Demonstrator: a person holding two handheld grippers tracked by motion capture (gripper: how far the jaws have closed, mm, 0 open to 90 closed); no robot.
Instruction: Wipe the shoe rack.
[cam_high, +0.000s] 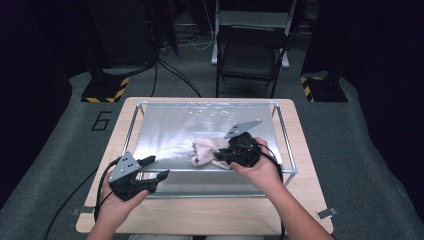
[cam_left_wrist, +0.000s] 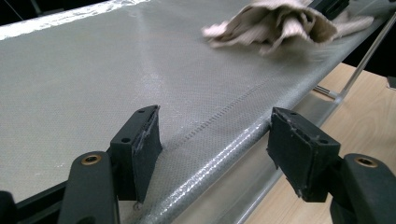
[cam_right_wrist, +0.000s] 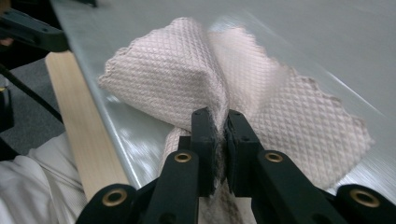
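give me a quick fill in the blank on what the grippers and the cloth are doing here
1. The right gripper has its jaws ____ on the cloth.
2. The left gripper has its jaws ____, with nothing between them.
3. The cloth lies on the grey ____ sheet stretched in a metal frame.

Missing words: shut; open; mesh

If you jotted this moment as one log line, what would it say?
right tool: shut on cloth | left tool: open, over near edge of mesh tray | cloth bunched on tray
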